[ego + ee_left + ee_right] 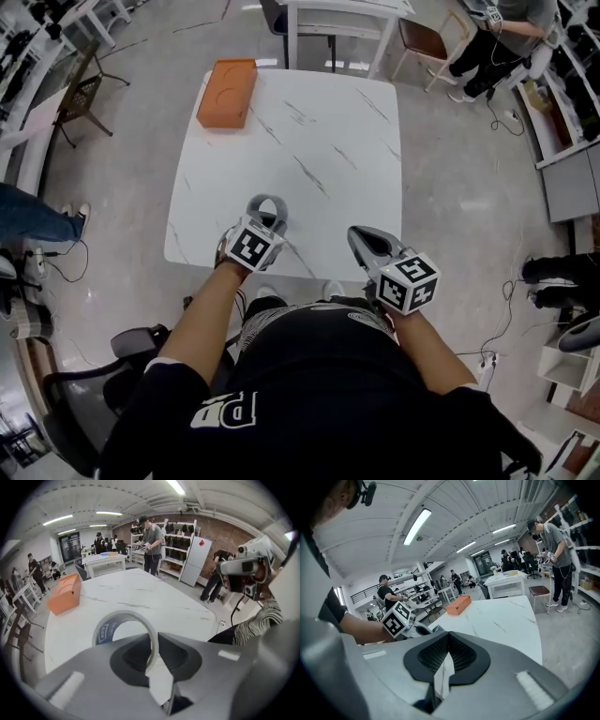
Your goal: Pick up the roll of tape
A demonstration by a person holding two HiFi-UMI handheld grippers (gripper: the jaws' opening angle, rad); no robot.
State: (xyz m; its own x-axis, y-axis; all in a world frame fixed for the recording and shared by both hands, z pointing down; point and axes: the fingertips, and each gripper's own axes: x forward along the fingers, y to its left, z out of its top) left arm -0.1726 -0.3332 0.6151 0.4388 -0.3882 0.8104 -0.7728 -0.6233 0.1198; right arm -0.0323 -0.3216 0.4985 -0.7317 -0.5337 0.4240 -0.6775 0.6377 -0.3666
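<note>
The roll of tape (268, 203), a grey ring with a dark printed inner face, stands on edge at the near edge of the white marble table (309, 141). My left gripper (263, 218) is shut on the roll of tape (123, 623); its jaws pinch the ring's right-hand wall (153, 644). Whether the roll touches the tabletop I cannot tell. My right gripper (362, 240) hovers over the table's near right corner. Its jaws are shut (446, 641) with nothing between them. The left gripper's marker cube (397, 619) shows at the left of the right gripper view.
An orange box (227, 92) lies at the table's far left corner, also seen as an orange box (65, 594) from the left gripper. Chairs and other tables stand beyond the far edge. People stand and sit around the room. Cables run over the floor at both sides.
</note>
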